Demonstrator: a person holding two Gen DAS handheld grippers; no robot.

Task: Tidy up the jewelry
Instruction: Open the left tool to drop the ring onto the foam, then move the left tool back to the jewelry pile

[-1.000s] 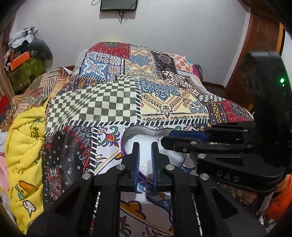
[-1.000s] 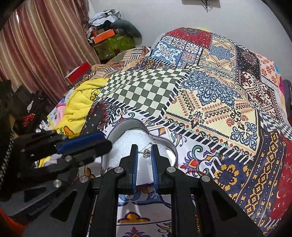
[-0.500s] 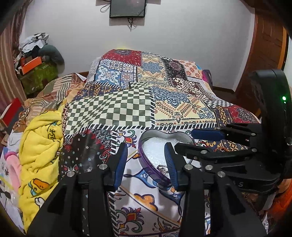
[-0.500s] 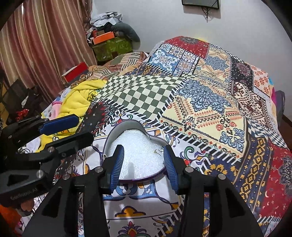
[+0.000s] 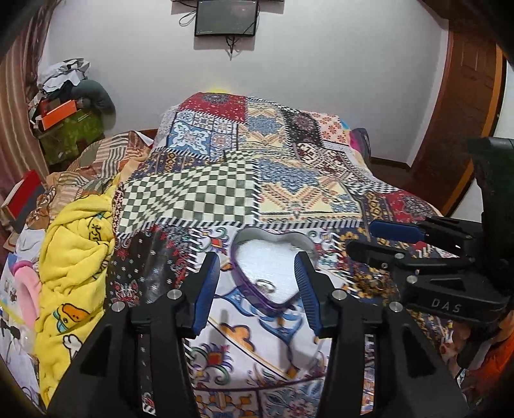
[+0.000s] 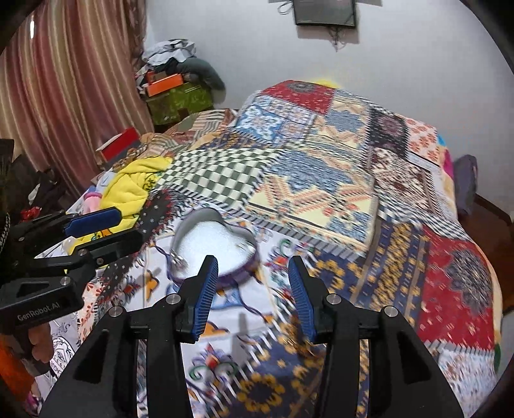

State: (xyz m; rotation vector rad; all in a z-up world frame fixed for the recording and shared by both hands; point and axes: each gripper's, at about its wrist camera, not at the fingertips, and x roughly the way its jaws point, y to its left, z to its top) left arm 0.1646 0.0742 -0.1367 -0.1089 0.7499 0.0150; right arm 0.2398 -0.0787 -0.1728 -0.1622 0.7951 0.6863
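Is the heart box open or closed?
Open. The heart box has no lid on, so its white padding and a small silver piece inside show.

Home bedroom, patchwork-quilted bed [image 5: 244, 180], striped curtains [image 6: 64, 80], wall-mounted screen [image 5: 226, 16], wooden door [image 5: 462, 96]

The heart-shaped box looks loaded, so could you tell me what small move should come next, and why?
Probably draw both claws back. The left claw and right claw are open and empty, and a silver piece already lies in the heart-shaped box.
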